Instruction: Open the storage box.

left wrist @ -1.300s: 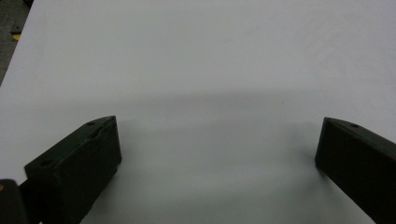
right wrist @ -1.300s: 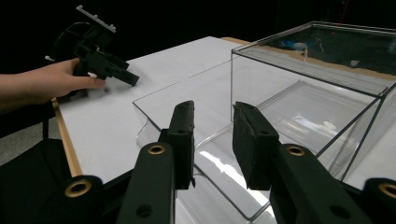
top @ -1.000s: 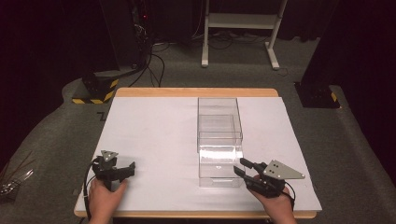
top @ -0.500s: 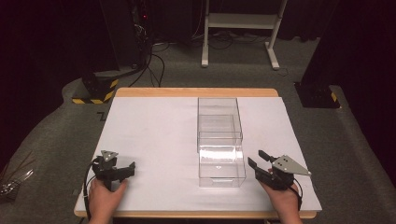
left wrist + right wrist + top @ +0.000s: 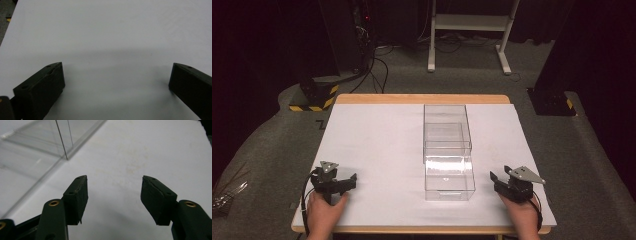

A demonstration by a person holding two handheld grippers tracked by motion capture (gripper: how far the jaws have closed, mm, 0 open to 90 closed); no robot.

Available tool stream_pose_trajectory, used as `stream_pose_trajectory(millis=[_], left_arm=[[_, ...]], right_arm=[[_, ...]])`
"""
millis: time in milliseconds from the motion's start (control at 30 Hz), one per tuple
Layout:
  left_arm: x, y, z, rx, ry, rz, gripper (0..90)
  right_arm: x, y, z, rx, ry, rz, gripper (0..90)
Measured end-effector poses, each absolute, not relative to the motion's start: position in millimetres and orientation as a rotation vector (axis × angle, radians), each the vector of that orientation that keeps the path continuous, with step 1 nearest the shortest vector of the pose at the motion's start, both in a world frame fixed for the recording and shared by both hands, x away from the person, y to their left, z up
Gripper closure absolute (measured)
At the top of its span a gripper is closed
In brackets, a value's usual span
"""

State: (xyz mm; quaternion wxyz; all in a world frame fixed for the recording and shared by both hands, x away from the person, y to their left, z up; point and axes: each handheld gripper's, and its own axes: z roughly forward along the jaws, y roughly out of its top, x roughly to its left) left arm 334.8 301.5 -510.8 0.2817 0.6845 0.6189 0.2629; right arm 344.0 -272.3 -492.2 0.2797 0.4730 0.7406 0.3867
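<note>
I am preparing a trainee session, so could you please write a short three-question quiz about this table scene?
1. True or false: the left gripper holds the clear plastic box.
2. On which side of the right gripper does the box stand, as seen in the high view? A) its left B) its right
3. Fill in: both grippers rest on the ___ table cover.

Key: 1 false, its jaws stand open over bare cover; 2 A; 3 white.
</note>
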Motion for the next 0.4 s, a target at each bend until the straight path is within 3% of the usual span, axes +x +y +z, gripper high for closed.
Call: stream_pose_trajectory(millis=[100,400], left_arm=[[334.8,301.5,-510.8,1.833,1.658,0.704,0.4],[334.6,301.6,-510.8,1.836,1.656,0.707,0.4]], right_arm=[[347.3,-272.3,-497.9,1.29,2.024,0.975,33.7],[350.5,-268.9,-500.1,1.293,2.064,0.926,33.0]])
